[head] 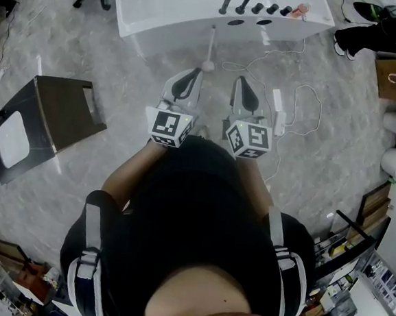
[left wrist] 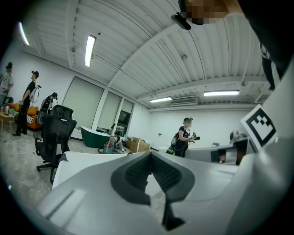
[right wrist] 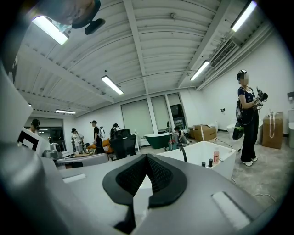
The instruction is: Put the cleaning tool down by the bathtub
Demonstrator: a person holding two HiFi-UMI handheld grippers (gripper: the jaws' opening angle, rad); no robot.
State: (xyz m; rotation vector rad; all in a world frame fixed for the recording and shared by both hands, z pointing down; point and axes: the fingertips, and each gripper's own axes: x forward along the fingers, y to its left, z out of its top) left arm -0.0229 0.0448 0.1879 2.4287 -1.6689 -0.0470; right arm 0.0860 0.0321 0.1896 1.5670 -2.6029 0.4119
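Black torso (head: 200, 216), ribbed-padded left tool (head: 193, 74), right tool (head: 240, 82), glossy white bathtub (head: 170, 7).

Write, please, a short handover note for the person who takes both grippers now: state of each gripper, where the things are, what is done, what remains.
Left gripper: jaws shut, nothing between them.
Right gripper: jaws shut, empty.
Both point toward the white bathtub.
Cleaning tool: at the tub's near side, just ahead of the left gripper, free of both grippers. I cannot tell whether it lies or leans.
Done: the tool appears put down by the bathtub.
Left: probably nothing.
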